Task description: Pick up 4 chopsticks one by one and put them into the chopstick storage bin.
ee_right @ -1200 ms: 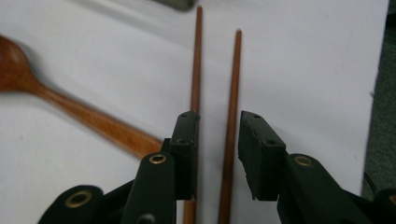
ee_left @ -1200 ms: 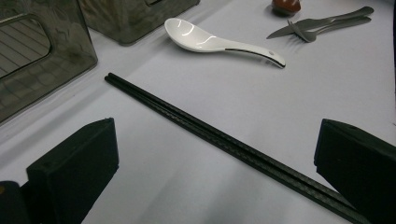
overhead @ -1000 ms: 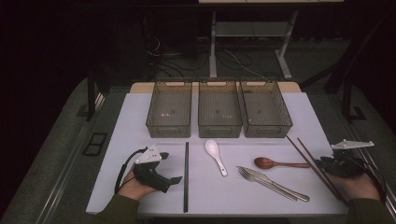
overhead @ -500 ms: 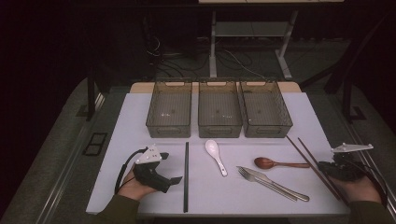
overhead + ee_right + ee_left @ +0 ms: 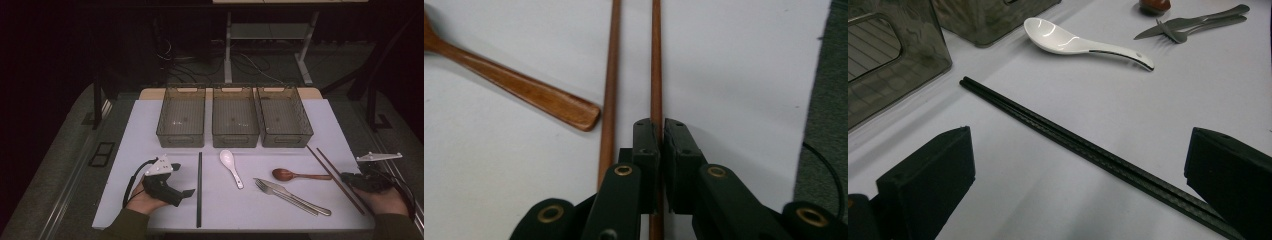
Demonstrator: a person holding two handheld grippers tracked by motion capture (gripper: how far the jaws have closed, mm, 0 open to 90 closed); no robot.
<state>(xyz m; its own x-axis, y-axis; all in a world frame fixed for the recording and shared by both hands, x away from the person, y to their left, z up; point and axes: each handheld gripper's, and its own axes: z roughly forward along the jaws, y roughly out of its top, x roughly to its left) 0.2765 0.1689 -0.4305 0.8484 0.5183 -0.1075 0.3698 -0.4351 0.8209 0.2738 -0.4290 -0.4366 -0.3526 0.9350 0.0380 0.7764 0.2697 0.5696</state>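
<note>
My right gripper (image 5: 348, 177) (image 5: 658, 125) rests low at the table's right edge. Its jaws have just been closing and now pinch the right one of two brown chopsticks (image 5: 334, 176) (image 5: 656, 60). The other brown chopstick (image 5: 610, 75) lies free beside it. My left gripper (image 5: 184, 179) (image 5: 1079, 137) sits open at the front left, with its jaws wide apart. A pair of black chopsticks (image 5: 199, 190) (image 5: 1088, 150) lies on the mat between those jaws, untouched.
Three dark mesh bins (image 5: 182, 117) (image 5: 235, 117) (image 5: 284, 117) stand in a row at the back of the white mat (image 5: 145, 130). A white spoon (image 5: 231, 166) (image 5: 1068, 42), a wooden spoon (image 5: 295, 175) (image 5: 519, 87), and a metal fork and knife (image 5: 290, 194) (image 5: 1193, 22) lie mid-mat.
The right gripper's jaws have narrowed onto the brown chopstick. Both hands have stayed where they were.
</note>
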